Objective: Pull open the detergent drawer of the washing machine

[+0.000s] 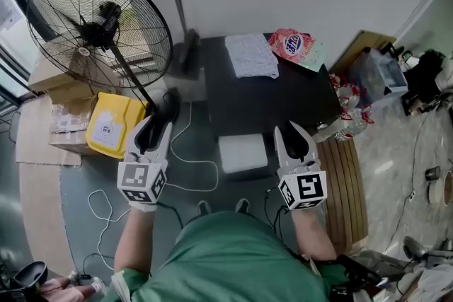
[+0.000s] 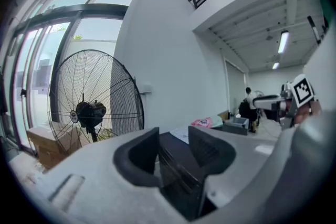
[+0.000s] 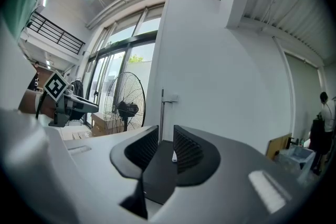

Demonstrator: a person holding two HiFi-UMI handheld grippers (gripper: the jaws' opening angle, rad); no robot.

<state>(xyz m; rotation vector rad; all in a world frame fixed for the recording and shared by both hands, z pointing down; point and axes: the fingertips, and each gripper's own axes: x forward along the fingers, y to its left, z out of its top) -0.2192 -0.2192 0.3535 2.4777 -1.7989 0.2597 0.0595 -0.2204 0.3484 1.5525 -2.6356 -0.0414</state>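
In the head view, the left tool (image 1: 159,117) and right tool (image 1: 287,132) are held in front of the dark-topped washing machine (image 1: 269,102), with what appears to be its white detergent drawer (image 1: 243,152) jutting out between them. In the left gripper view, the jaws are seen wide apart and empty. In the right gripper view, the jaws are seen narrowly apart, with nothing gripped.

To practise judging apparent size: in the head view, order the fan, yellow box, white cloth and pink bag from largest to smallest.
1. fan
2. yellow box
3. white cloth, close to the box, so that pair is unsure
4. pink bag, slightly smaller than the cloth
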